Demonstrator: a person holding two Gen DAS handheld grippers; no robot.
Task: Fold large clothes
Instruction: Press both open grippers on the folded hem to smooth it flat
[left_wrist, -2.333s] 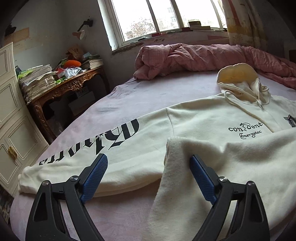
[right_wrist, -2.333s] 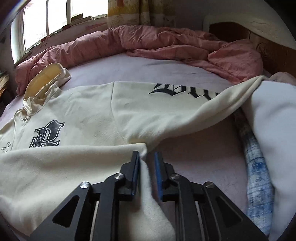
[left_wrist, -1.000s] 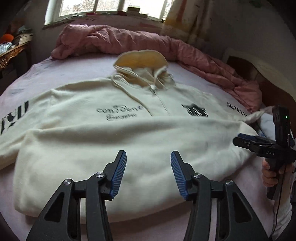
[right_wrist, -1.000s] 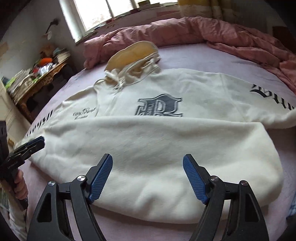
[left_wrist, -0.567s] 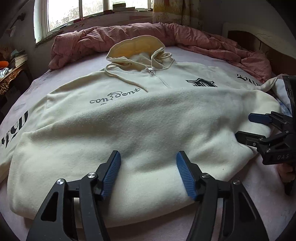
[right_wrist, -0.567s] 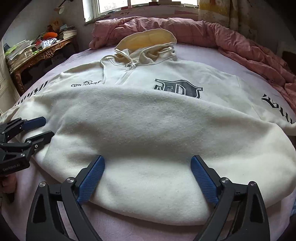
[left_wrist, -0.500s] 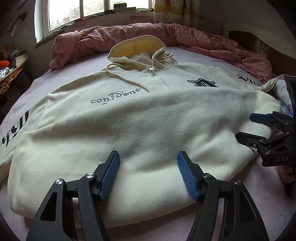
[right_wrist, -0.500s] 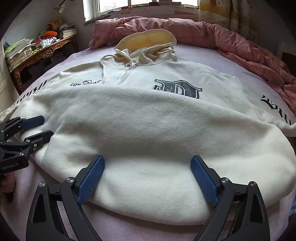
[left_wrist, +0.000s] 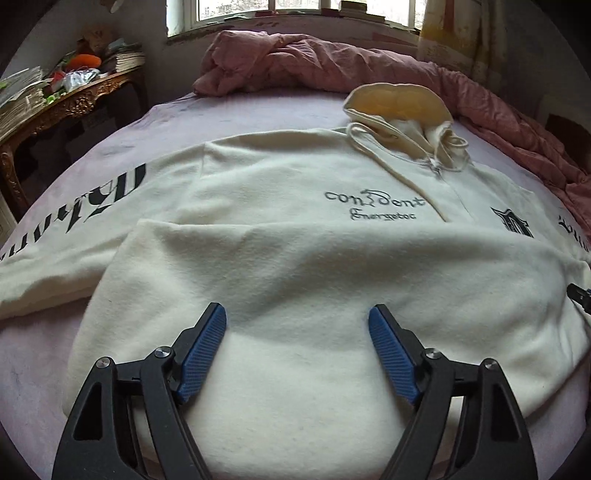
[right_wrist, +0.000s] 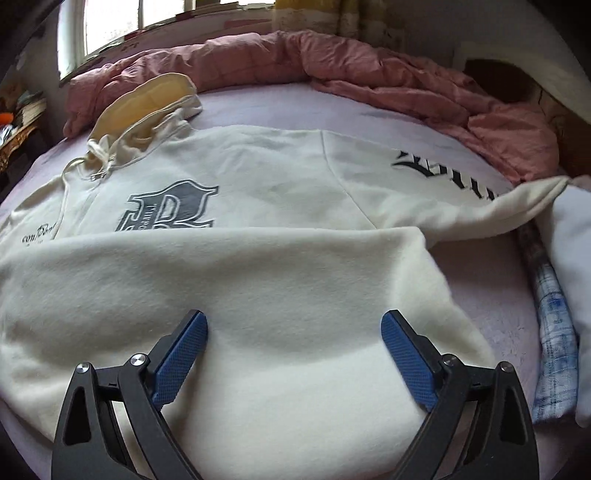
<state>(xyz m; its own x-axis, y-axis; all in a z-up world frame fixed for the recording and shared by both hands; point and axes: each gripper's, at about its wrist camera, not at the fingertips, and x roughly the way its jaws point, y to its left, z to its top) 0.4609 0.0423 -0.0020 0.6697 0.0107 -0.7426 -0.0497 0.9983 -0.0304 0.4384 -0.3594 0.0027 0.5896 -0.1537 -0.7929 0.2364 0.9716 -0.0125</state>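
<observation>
The cream fleece hoodie (left_wrist: 295, 266) lies flat on the pink bed sheet (left_wrist: 229, 114), hem folded up, hood at twelve o'clock, so left gripper (left_wrist: 297, 332), opening, and wide-spread right gripper (right_wrist: 294, 334) hover empty.

A cream hoodie (left_wrist: 280, 184) lies face up across a bed, hood (left_wrist: 397, 101) at the far side, sleeves spread left and right with black gothic lettering. Its near hem is folded up over the chest, partly covering the grey crest (right_wrist: 168, 212).
</observation>
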